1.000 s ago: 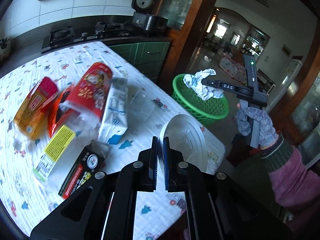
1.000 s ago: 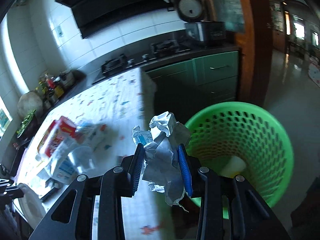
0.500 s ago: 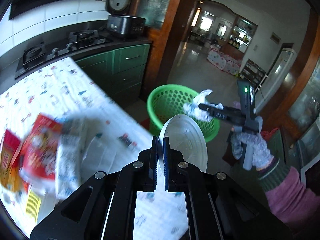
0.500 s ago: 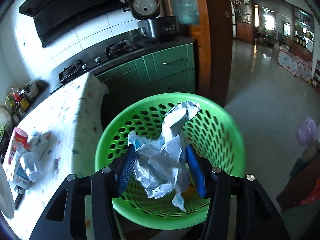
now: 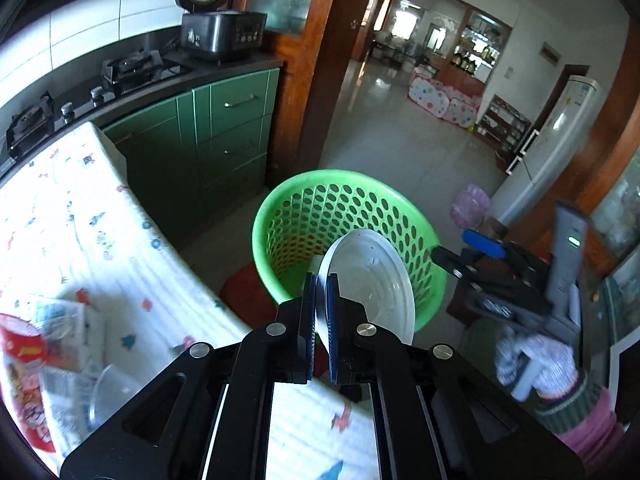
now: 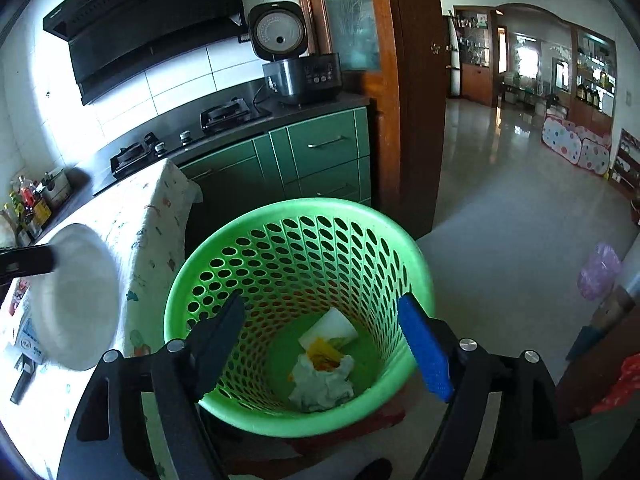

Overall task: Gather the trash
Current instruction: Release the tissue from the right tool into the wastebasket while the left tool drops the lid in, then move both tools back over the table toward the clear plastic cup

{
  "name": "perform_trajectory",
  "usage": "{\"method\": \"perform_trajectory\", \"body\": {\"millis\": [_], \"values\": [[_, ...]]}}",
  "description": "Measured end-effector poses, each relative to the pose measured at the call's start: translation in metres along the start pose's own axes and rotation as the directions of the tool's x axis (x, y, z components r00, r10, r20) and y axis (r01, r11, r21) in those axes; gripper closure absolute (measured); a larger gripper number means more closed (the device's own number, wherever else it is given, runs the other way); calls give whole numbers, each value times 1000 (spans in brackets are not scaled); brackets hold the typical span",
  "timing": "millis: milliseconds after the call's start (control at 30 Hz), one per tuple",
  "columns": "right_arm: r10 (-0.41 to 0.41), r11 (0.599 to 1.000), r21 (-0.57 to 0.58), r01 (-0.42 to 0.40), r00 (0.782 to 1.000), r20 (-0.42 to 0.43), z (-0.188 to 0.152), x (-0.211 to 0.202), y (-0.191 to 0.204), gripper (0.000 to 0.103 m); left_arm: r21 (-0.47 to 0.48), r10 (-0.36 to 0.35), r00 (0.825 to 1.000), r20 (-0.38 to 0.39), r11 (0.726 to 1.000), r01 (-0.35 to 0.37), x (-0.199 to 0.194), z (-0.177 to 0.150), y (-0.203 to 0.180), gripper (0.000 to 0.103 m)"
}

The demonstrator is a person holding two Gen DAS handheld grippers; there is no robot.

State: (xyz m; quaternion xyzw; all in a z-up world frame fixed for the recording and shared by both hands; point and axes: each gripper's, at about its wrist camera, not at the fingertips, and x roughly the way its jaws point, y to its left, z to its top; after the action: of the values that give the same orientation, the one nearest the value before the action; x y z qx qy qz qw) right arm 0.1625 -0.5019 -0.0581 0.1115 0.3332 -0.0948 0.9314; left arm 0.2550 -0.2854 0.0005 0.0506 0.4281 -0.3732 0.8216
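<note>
Over the green basket [image 6: 298, 216], the right gripper [image 6: 322, 340] is spreading its fingers, nothing between them, crumpled paper [image 6: 322, 384] lying inside. The left gripper [image 5: 320, 312], just beside the rim, pinches a white plate [image 5: 370, 280] edge-on, tilted toward the basket.

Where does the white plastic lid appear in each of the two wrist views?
Left wrist view: the white plastic lid is at lower centre, clamped between the left gripper fingers, in front of the green basket.
Right wrist view: the lid is at the left edge, over the table.
Shared landmark: the green basket.
</note>
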Motion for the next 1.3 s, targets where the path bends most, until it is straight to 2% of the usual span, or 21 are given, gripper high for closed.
{"method": "perform_trajectory", "body": {"millis": [133,400,633,667,733,867,967,1133,1300], "values": [[7,1000,-1,-7,1000,14,-6,-8,-2,21,-28,-3,1000,-29,1000,2,26,6,-3,99],[18,1000,23,-19,1000,19,-16,-17,-9,21,-60,0,997,-80,998,-5,65,12,-7,97],[18,999,29,-18,1000,21,-23,-23,-10,21,-80,-30,996,-84,996,23,71,9,-4,92],[22,999,31,-22,999,23,-24,-24,-9,21,-81,-33,996,-79,996,26,67,8,-5,91],[27,999,34,-28,999,28,-23,-27,-6,21,-78,-32,997,-68,997,26,60,7,-6,77],[39,999,22,-39,999,37,-26,-36,3,21,-58,-1,999,-38,998,-1,37,2,-10,74],[63,998,10,-63,997,54,-28,-47,16,18,-38,39,999,-2,999,-39,10,-5,-12,58],[103,995,-14,-102,992,76,-30,-65,40,17,-18,95,993,64,995,-94,-45,-25,-9,55],[173,984,-63,-168,982,81,-33,-80,77,14,-45,161,981,109,987,-157,-97,-55,11,53]]}}
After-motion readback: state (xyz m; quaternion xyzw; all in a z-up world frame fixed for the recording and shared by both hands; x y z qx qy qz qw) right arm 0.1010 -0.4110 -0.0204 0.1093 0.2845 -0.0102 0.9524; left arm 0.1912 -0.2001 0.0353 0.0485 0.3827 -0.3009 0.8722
